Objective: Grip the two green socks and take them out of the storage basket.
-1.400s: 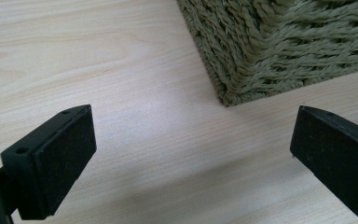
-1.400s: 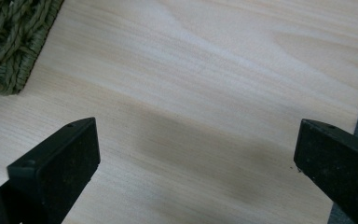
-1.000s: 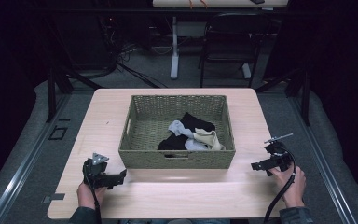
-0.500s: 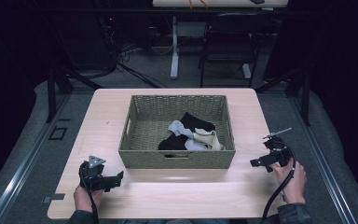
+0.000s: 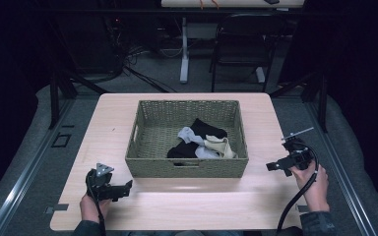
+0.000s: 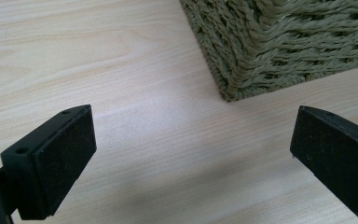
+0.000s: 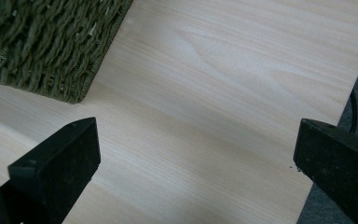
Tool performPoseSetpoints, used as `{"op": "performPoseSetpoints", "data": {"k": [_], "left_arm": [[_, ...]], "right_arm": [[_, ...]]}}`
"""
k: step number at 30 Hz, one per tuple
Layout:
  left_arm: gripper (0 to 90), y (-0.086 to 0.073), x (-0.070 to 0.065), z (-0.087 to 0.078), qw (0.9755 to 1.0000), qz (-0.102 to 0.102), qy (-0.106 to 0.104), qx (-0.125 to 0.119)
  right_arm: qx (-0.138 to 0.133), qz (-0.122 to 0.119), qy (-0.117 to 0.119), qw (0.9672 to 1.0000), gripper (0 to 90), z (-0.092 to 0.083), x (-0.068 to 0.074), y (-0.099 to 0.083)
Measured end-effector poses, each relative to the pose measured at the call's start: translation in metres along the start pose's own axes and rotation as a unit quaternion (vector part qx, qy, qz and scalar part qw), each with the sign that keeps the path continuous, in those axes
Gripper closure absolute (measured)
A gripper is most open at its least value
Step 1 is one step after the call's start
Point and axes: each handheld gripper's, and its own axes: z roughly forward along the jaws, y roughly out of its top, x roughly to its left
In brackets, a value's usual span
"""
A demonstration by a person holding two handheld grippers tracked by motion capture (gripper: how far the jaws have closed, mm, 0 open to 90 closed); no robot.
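The high view looked forward and down from above the person's side, taking in the whole pale wooden table (image 5: 187,206) with the olive-green woven rectangular basket (image 5: 187,168) at its middle. The left gripper view sat low and close over the tabletop (image 6: 135,140), facing one near bottom corner of that basket (image 6: 233,88). The right gripper view, equally close, faced another basket corner (image 7: 74,88) and the table's edge (image 7: 340,112). All three shared basket and tabletop.

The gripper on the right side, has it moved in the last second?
Yes. The right gripper has drifted slightly toward the person's edge of the table, judged against the basket, which stayed put. Its jaws are open.
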Motion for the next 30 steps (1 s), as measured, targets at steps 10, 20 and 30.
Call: {"op": "performPoseSetpoints", "data": {"k": [10, 20, 30], "left_arm": [[0.1, 0.0, 0.002, 0.0, 1.0, 0.0, 0.0, 0.003], [0.1, 0.0, 0.001, -0.001, 1.0, 0.0, -0.003, 0.005], [0.1, 0.0, 0.001, 0.0, 1.0, 0.001, -0.002, 0.003]], "right_arm": [[0.006, -0.033, -0.013, 0.9993, 0.5, -0.018, 0.009, 0.022], [0.002, -0.05, -0.006, 0.9987, 0.6, -0.041, 0.014, 0.046], [0.009, -0.069, 0.002, 0.9976, 0.6, -0.06, 0.022, 0.075]]}}
